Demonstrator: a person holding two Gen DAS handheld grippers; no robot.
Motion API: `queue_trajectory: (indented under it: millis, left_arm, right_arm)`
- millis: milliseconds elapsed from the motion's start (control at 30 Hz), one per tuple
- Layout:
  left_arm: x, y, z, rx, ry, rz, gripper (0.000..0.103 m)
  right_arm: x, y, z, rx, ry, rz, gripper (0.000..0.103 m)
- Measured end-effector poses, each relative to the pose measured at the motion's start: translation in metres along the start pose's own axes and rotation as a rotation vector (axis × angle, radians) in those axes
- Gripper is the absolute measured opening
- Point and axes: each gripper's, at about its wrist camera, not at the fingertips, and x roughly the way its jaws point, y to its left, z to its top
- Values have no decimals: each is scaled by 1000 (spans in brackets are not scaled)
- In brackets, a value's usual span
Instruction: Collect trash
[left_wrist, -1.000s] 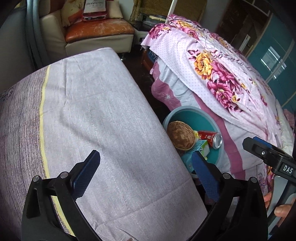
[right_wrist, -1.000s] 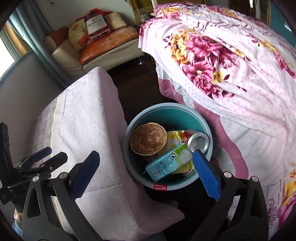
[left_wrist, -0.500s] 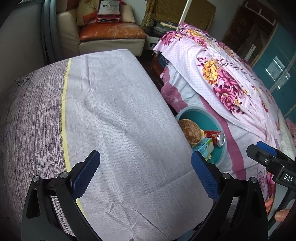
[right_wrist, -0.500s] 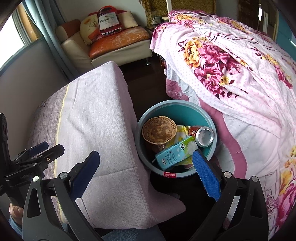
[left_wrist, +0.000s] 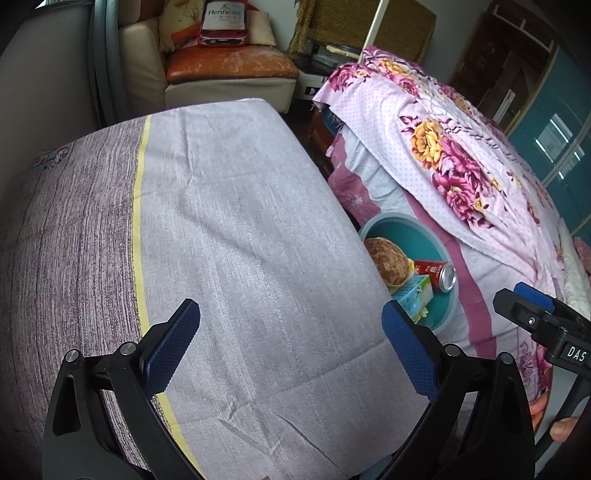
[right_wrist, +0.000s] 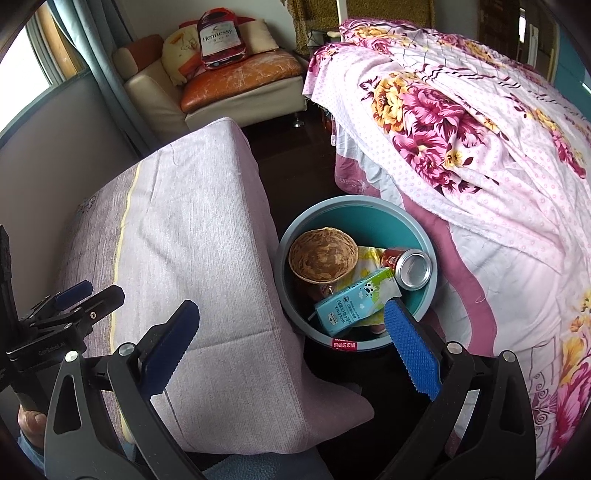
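Observation:
A round teal bin (right_wrist: 369, 212) stands on the dark floor between a cloth-covered table and a bed. Inside lie a brown paper bowl (right_wrist: 323, 255), a red drink can (right_wrist: 408, 264), a blue-green milk carton (right_wrist: 356, 304) and a yellow wrapper (right_wrist: 367, 258). My right gripper (right_wrist: 291, 339) hangs open above the bin's near edge, nothing between its fingers. My left gripper (left_wrist: 291, 341) is open over the table cloth (left_wrist: 236, 236), holding nothing. In the left wrist view the bin (left_wrist: 417, 225) shows at the right, partly hidden by the table edge.
The lilac cloth with a yellow stripe (right_wrist: 184, 229) covers the table left of the bin. A bed with a pink floral quilt (right_wrist: 461, 129) fills the right. A cream armchair (right_wrist: 229, 77) with cushions stands at the back. A hand (left_wrist: 554, 417) holds the right gripper's handle.
Both grippers have pulled back and risen, so the bin looks smaller and farther. More of the table cloth shows in the left wrist view. Both stayed open.

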Motion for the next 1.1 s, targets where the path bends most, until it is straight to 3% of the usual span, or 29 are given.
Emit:
queue_trajectory:
  millis: [1100]
  left_arm:
    - [8,5,-5,13,-4,14,99]
  right_arm:
    - [16,-1,2,1,30,-11,96]
